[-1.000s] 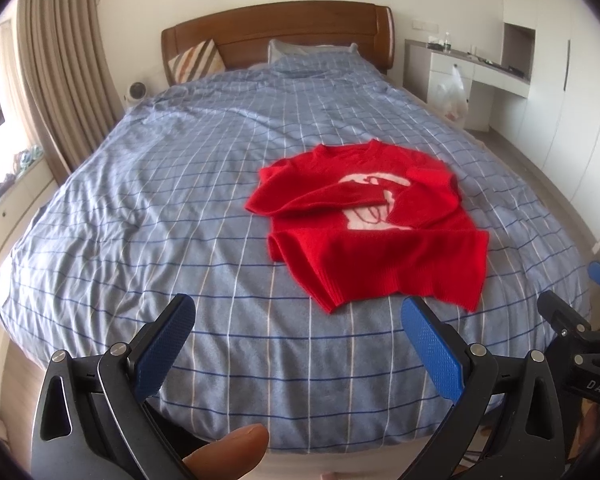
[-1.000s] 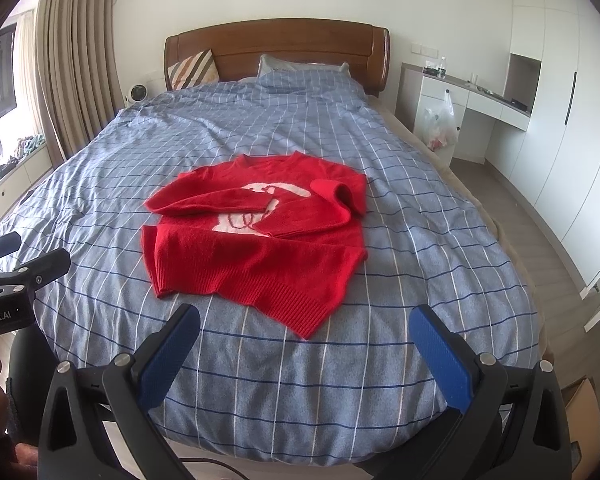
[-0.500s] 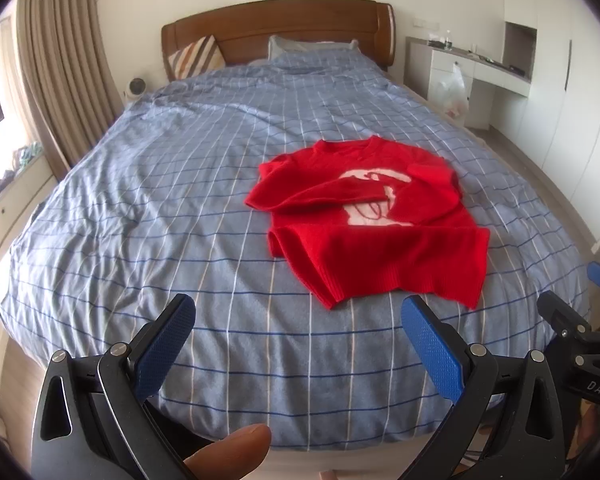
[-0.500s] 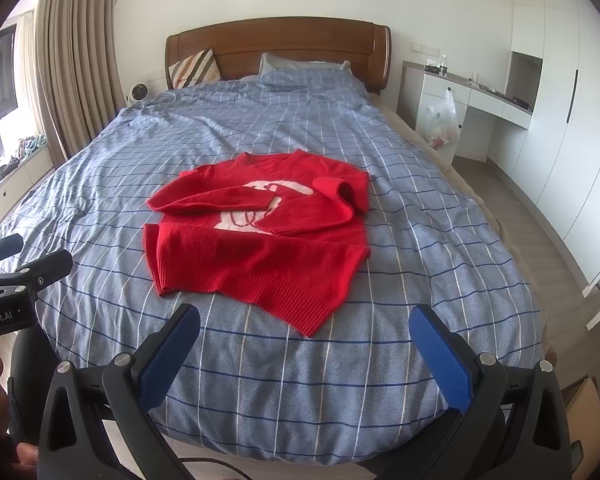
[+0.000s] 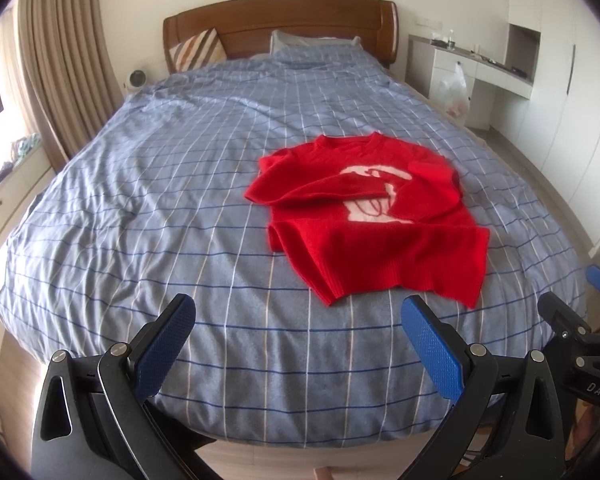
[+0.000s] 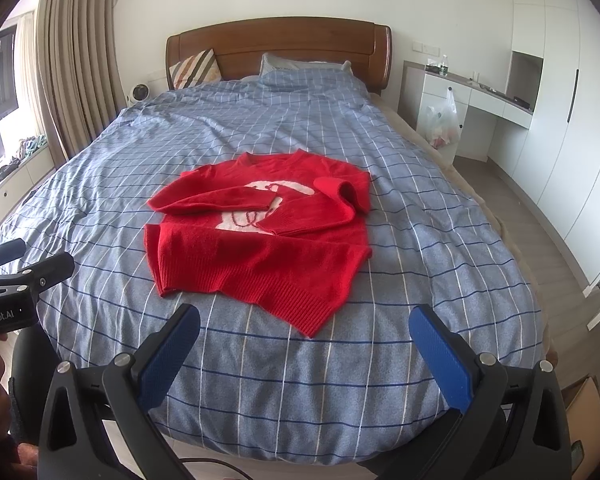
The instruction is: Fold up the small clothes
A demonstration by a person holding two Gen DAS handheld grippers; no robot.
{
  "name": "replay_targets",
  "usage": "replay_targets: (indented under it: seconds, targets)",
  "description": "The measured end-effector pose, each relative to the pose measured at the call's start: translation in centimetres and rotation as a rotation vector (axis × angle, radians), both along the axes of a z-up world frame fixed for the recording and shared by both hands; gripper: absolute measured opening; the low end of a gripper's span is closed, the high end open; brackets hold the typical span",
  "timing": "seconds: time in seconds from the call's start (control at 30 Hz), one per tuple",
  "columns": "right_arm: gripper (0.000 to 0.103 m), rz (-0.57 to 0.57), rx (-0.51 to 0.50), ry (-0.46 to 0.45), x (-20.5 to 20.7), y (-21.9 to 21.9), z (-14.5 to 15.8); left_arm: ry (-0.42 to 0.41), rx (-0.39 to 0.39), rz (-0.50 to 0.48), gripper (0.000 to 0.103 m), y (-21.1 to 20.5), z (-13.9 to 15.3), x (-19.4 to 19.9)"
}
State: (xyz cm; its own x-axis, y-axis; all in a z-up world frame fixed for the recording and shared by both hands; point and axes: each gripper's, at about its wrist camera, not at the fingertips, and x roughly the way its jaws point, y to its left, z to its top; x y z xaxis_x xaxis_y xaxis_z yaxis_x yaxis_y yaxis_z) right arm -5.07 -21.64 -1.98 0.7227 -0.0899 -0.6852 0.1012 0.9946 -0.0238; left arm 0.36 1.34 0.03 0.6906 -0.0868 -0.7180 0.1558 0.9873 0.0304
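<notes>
Along the left wall hung long beige curtains (image 6: 66, 76), and beside them a low window ledge (image 5: 10, 172) carried a scatter of small things too blurred to make out. A small round white device (image 6: 139, 94) sat by the bed's top left corner, next to the wooden headboard (image 6: 278, 50), against which leaned a striped cushion (image 6: 196, 68) and a pale pillow (image 6: 300, 65). The bed (image 5: 148, 184) filled the middle of the room under a blue checked cover, rumpled on its left half. Held low past the foot of the bed, the left tool (image 5: 298, 346) had its blue-padded fingers spread wide and gripped nothing; the cover showed between them. The red sweater (image 6: 260, 236) lay on the cover in the nearer half of the bed, neckline toward the headboard and ribbed hem toward the foot, well apart from both tools. Its two sleeves were folded in across the chest and partly covered a white pattern, while the lower body remained unfolded, one hem corner pointing toward the foot. The right tool (image 6: 306, 344) was likewise held low at the foot, fingers wide apart and empty. Farther right stood a white surface (image 6: 480, 94) with small items on top and a plastic bag (image 6: 442, 122) hanging at its front, then tall white wardrobe doors (image 6: 568, 100) along the right wall.
</notes>
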Motion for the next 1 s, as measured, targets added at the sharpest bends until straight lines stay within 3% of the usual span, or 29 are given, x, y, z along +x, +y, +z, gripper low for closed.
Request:
replay_targets:
  seconds: [1.0]
  targets:
    - [0.103,0.005,0.008,-0.001,0.25,0.56,0.23,0.013,-0.01,0.005,0.103,0.22,-0.21,0.29]
